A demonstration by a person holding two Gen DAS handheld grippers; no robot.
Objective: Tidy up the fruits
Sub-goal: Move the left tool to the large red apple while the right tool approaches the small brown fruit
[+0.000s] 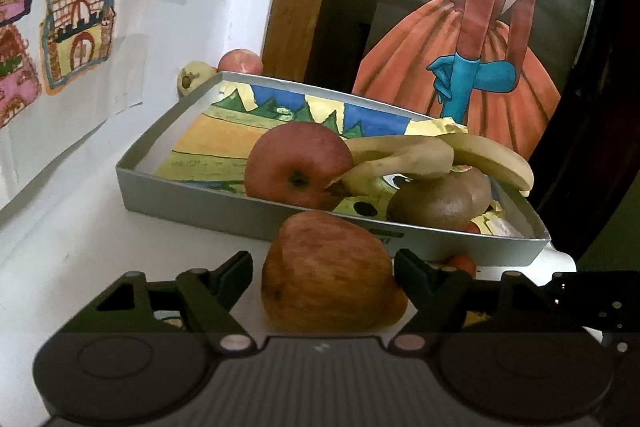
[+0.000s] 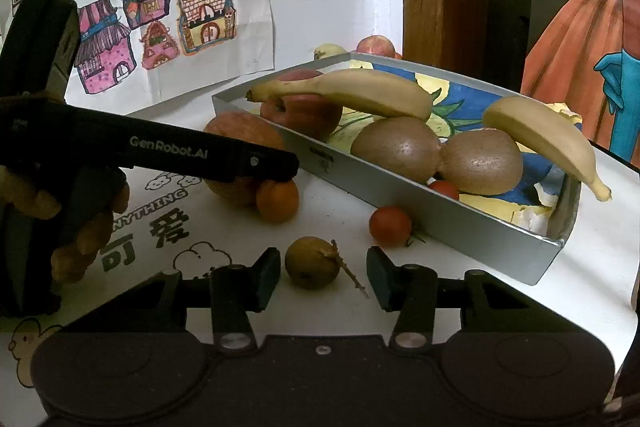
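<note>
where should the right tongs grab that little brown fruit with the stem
Grip the small brown fruit across its round body, coming straight ahead as the open right tongs already bracket it. Its stem slants toward the right finger, so close below or behind it.

- A shallow tray [image 2: 472,227] sat on the table [image 2: 328,195], near the wall with the drawings [image 2: 160,7].
- In the tray lay an apple [image 2: 304,115], two kiwis [image 2: 394,147] side by side and touching, and two bananas [image 2: 352,93]: one rested across the apple and a kiwi, the other over the tray's right end.
- A small tomato [image 2: 444,189] lay in the tray below the kiwis.
- Before the tray, on the table, lay a second apple [image 1: 328,275], an orange [image 2: 277,201] just beside it, another tomato [image 2: 390,226] and a small stemmed fruit [image 2: 312,261].
- Behind the tray's far corner sat two more fruits [image 1: 240,61], perhaps an apple and a pear.
</note>
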